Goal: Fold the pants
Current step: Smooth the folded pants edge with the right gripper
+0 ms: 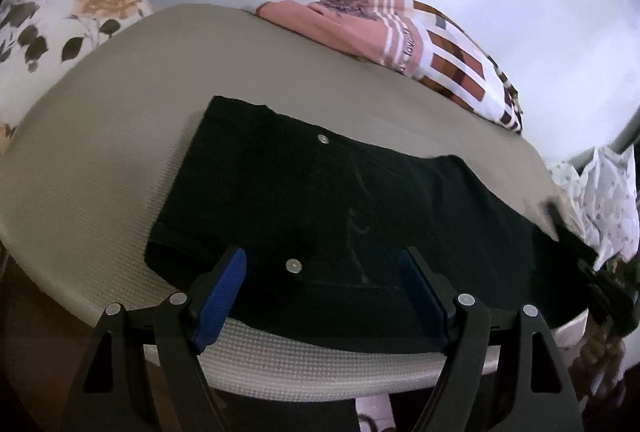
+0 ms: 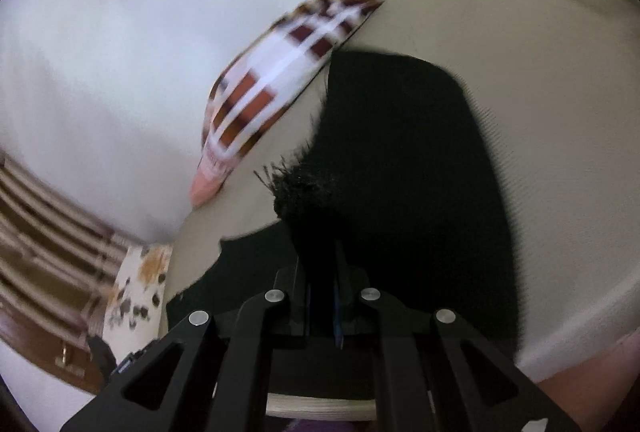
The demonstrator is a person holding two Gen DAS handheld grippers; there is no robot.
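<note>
The pants (image 1: 320, 200) are spread black and flat on the beige tabletop (image 1: 120, 152), waist end with its two metal studs (image 1: 322, 139) under the left gripper (image 1: 322, 286). Its jaws are held apart, nothing between them; the near stud and the near hem lie just ahead of the gap between the blue pads (image 1: 224, 296). The right gripper (image 2: 322, 284) is seen with its jaws together, clamped on a frayed leg hem (image 2: 296, 192), which sticks out ahead of the tips while the rest of the cloth trails beyond and to the right of them.

The step in hand is judged to be the folding of the leg end over toward the waist. It is best done with the hem kept pinched, carried low and laid edge to edge, while the waist is steadied by the left jaws so that the cloth is not dragged across the tabletop.
</note>
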